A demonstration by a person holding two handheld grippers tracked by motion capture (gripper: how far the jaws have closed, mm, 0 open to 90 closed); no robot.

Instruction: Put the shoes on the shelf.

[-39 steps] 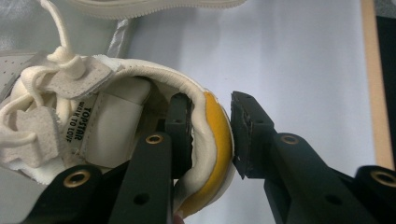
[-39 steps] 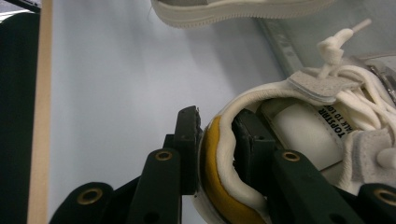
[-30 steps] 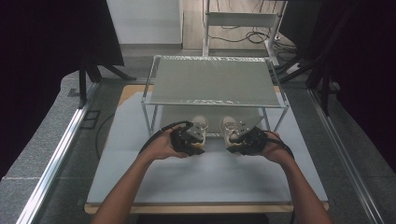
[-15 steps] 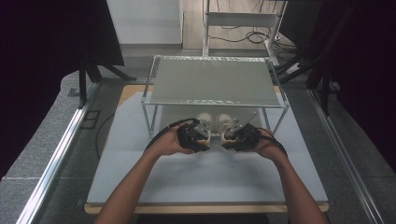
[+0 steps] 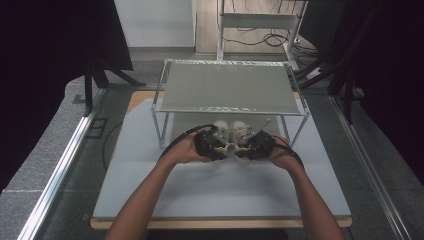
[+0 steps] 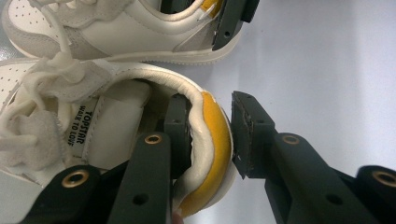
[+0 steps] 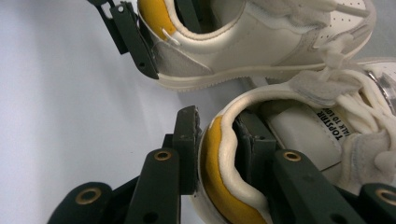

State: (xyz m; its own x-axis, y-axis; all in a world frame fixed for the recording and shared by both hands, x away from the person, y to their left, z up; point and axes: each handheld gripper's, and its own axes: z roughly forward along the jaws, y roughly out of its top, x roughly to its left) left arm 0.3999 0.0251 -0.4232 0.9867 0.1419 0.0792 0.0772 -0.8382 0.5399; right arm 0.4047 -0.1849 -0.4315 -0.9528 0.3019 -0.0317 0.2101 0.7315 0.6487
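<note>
In the last second I've drawn the 2 shoes together; they now sit side by side at the centre of the high view, under the rack's (image 5: pixel 230 85) front edge. My left gripper (image 6: pixel 212 135) has its jaws straddling the left shoe's (image 6: pixel 116 112) yellow heel tab, the inner one pressing, the outer just off it. My right gripper (image 7: pixel 218 140) pinches the right shoe's (image 7: pixel 299 112) heel. The pair looks lined up, so I judge sliding them under the shelf comes next.
</note>
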